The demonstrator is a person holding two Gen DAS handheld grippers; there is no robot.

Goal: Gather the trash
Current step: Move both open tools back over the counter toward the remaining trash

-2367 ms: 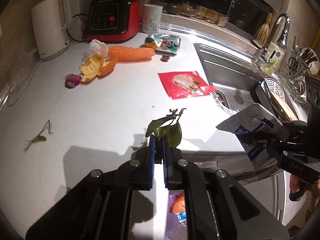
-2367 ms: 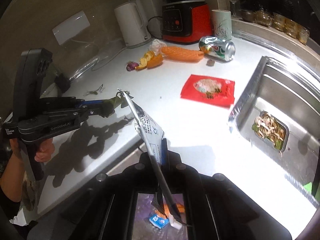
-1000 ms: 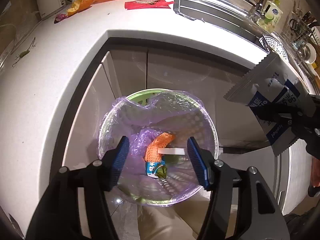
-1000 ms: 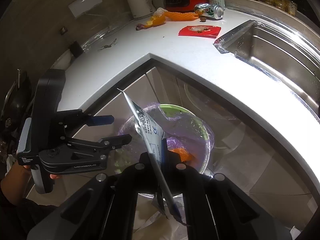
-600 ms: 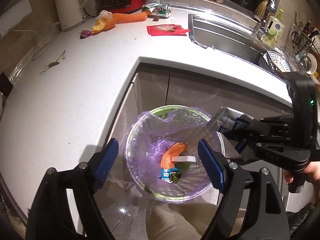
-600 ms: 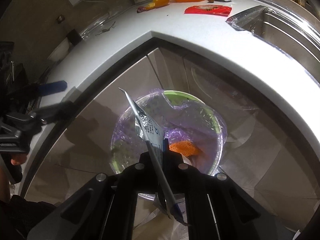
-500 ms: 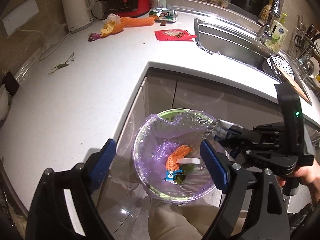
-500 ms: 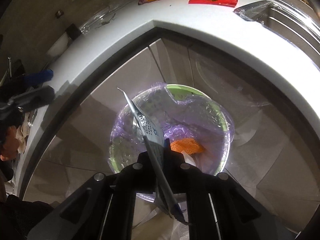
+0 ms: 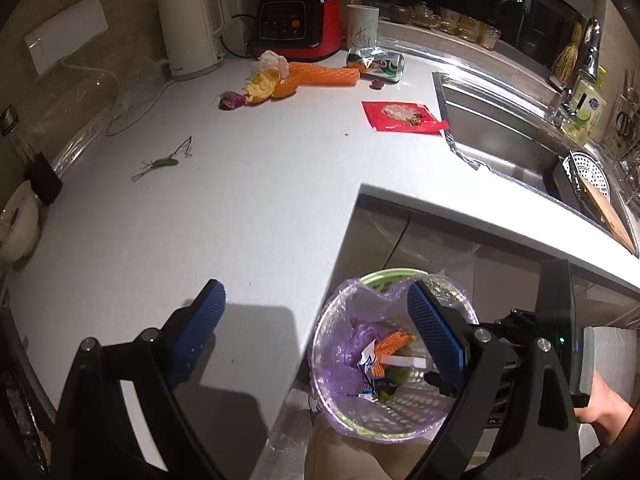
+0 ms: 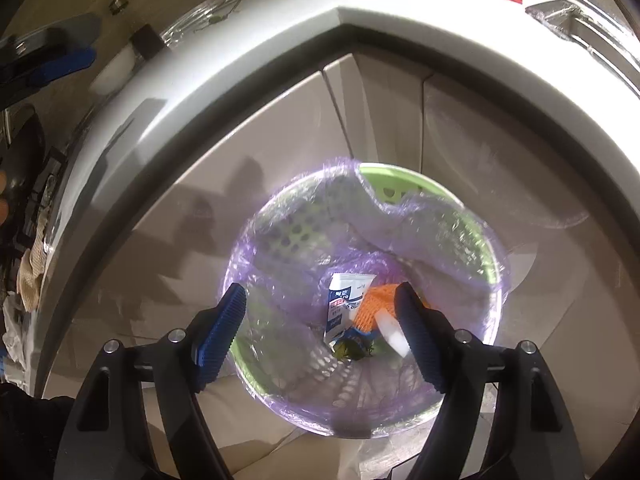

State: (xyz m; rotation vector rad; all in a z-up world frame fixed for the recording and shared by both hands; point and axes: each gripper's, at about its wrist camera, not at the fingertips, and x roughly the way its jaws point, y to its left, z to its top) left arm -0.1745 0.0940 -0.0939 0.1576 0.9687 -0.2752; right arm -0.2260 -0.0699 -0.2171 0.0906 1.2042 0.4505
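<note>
1. Hanging over the bin (image 10: 494, 276), the right gripper (image 10: 320, 320) has its jaws spread apart, having just been opening; nothing sits between the blue pads (image 10: 224, 320).
2. Inside the bin, in its purple liner (image 10: 280, 216), the white-and-blue packet (image 10: 346, 300) lies against the orange mesh (image 10: 374, 306), with some green leaves (image 10: 352, 350) lower down; the bin stands on the floor below the inner corner of the white worktop (image 9: 240, 200).
3. The left gripper (image 9: 316, 316) is also wide apart and empty, its jaws having just been opening further; one pad shows over the worktop edge, the other over the bin's rim.
4. On the worktop well away from the bin lie a red wrapper (image 9: 402, 117), a crushed can (image 9: 376, 65), a long orange net sleeve (image 9: 324, 74), orange peel (image 9: 264, 84), a purplish bud (image 9: 232, 100) and a green twig (image 9: 166, 160).
5. A white kettle (image 9: 192, 28) and a red blender base (image 9: 300, 26) stand at the back; the sink (image 9: 500, 136) is at the right.
</note>
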